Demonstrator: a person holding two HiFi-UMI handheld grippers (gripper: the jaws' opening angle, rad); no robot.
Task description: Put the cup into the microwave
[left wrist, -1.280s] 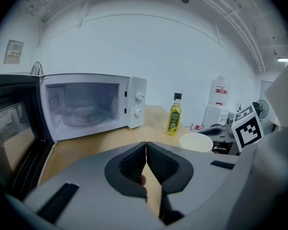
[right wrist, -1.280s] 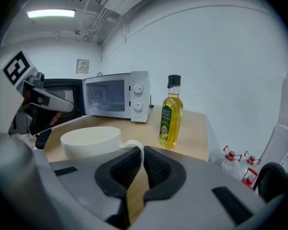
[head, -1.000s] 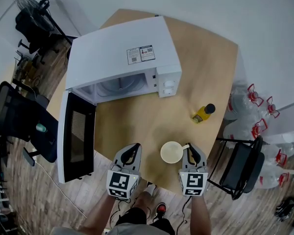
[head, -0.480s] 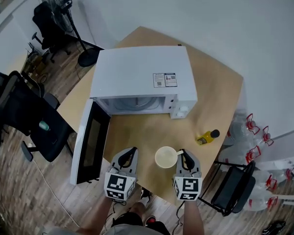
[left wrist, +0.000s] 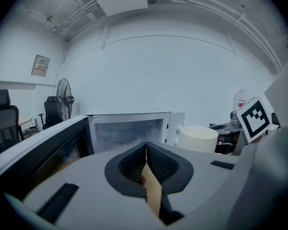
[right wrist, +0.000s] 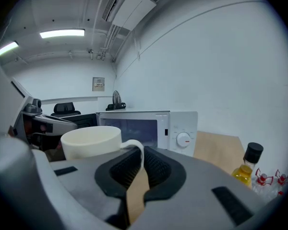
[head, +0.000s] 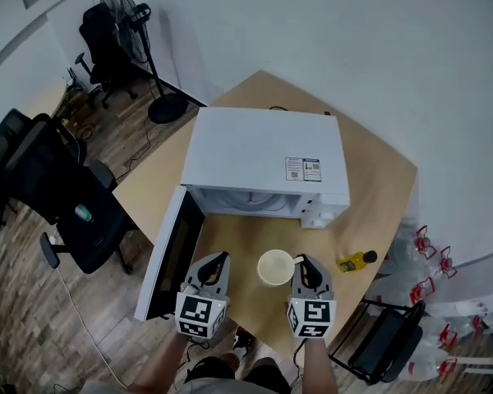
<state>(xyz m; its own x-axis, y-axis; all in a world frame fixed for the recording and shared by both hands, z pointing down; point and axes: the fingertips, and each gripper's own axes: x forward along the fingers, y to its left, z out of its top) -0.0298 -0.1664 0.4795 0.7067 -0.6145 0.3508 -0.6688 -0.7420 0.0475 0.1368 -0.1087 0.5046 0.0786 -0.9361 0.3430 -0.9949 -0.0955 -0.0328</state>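
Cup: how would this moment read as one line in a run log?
cup: held by its handle, outside microwave | right gripper: shut on cup | left gripper: shut, empty | microwave door: open

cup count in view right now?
1. The cup is held by its handle in the jaws of the right gripper, in front of the open microwave. Another could be hidden behind the microwave.

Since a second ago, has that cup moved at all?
Yes. The cup, held by its handle in the right hand-held gripper, has come nearer the open microwave: earlier short of the yellow bottle, now level with it.
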